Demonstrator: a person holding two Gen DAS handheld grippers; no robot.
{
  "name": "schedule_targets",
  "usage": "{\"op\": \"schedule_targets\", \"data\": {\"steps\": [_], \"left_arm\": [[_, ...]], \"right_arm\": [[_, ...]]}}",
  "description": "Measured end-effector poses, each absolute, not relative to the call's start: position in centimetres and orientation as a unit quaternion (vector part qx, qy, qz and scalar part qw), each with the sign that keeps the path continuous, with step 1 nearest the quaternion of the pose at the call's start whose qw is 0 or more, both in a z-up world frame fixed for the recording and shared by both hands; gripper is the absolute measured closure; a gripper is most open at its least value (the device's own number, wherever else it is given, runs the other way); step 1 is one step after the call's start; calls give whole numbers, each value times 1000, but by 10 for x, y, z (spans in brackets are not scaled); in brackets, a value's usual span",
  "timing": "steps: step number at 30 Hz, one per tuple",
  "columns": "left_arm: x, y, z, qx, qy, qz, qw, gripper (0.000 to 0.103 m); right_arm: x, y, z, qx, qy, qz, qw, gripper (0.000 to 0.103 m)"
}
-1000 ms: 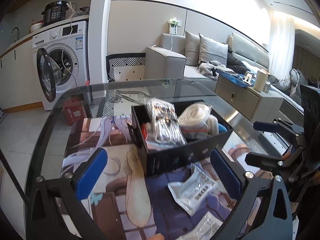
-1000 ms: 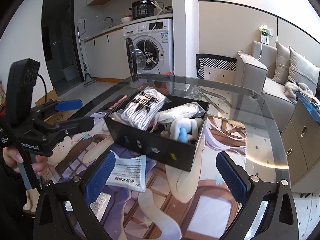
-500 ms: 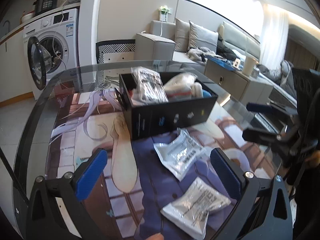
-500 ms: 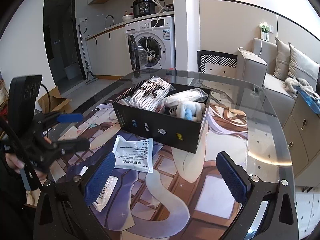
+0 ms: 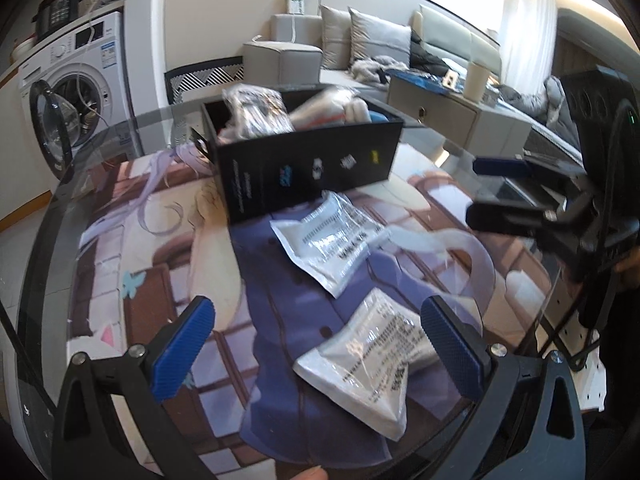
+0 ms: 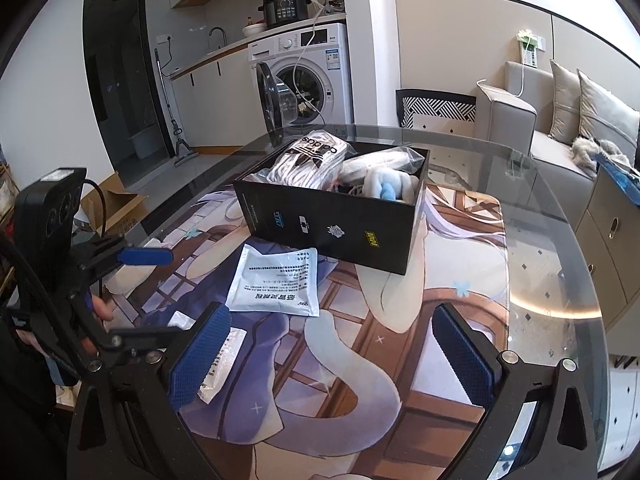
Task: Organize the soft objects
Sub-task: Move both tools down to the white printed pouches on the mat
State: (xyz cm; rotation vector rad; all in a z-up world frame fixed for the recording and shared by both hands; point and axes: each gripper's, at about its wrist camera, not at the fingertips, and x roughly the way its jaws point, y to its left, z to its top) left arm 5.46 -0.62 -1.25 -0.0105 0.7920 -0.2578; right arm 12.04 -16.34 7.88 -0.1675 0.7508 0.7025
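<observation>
box: black cardboard box [image 6: 332, 228] sits on the printed anime mat [image 6: 448, 300], which covers the round glass table [image 6: 560, 216]; open top, no lid visible.
done: box already holds a bagged white adidas garment [image 6: 308, 158], a second clear-bagged white bundle [image 6: 380, 162] and a white-and-blue plush item [image 6: 386, 188]. They fill it to the rim, the bags poking above it.
left: two flat sealed packets are outside the box. The far packet [image 5: 332, 244] lies just beside the box's front wall, apparently touching it. The near packet [image 5: 368, 364] lies closer to the table edge, apart from the first.
left gripper [image 5: 320, 352]: jaws spread wide, empty, hanging over the near packet; in its own view the packet lies between the blue pads [image 5: 182, 352], nearer the right one. Contact with the mat cannot be told.
right gripper [image 6: 334, 354]: jaws wide, empty, held above bare mat, with the far packet ahead and to its left.
progress estimate: roughly three items packed, two to go, assuming both packets belong in the box.
next (judgement): left closes on the near packet, lifts it, drops it in.
risk: box is nearly full, so slick flat packets may slide off the pile; thin film is hard to pinch flat off the mat.
</observation>
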Motion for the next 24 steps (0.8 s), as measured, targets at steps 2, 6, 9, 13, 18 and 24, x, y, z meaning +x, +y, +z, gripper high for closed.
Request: {"op": "schedule_targets", "data": {"steps": [2, 6, 9, 13, 18, 24], "left_arm": [[53, -10, -16, 2, 390, -133, 911, 0], [52, -15, -20, 11, 400, -147, 904, 0], [50, -16, -22, 19, 406, -155, 900, 0], [50, -19, -26, 27, 415, -162, 895, 0], [53, -22, -29, 28, 423, -165, 890, 0], [55, -24, -32, 23, 427, -163, 889, 0]], "right_arm": [[121, -164, 78, -79, 360, 334, 868, 1], [121, -165, 77, -78, 361, 334, 867, 1], [123, -165, 76, -78, 363, 333, 867, 1], [124, -164, 74, -80, 367, 333, 865, 1], [124, -165, 72, -80, 370, 332, 864, 1], [123, -166, 71, -80, 372, 331, 863, 1]]}}
